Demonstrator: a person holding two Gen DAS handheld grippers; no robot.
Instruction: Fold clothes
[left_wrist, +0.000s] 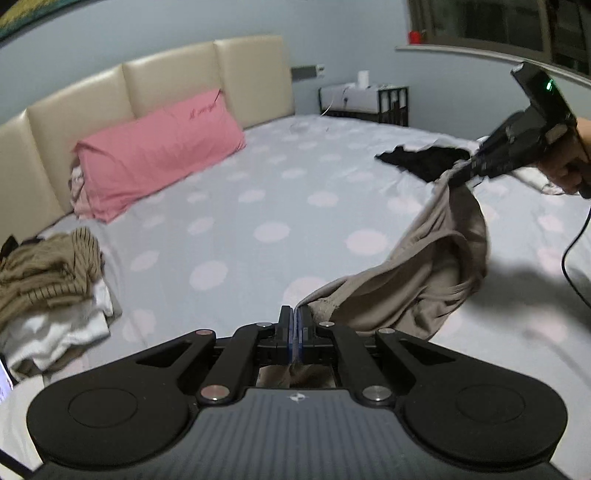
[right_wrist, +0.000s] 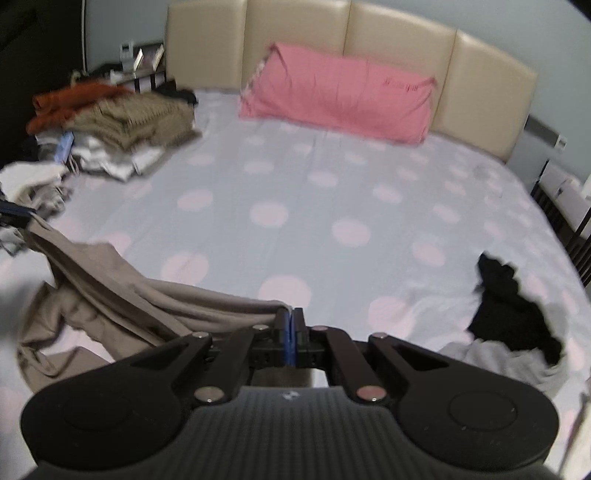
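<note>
Left wrist: garment (left_wrist: 424, 266) slung rightward

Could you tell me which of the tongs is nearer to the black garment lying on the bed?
Right. The right tongs, shut on the beige garment, hang just beside the black garment; the left tongs, gripping the beige garment's other end, sit farther away, across the bed.

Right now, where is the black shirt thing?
The black garment lies on the dotted bed sheet, low on the right in the right wrist view, partly over a grey garment, away from the pink pillow.
</note>
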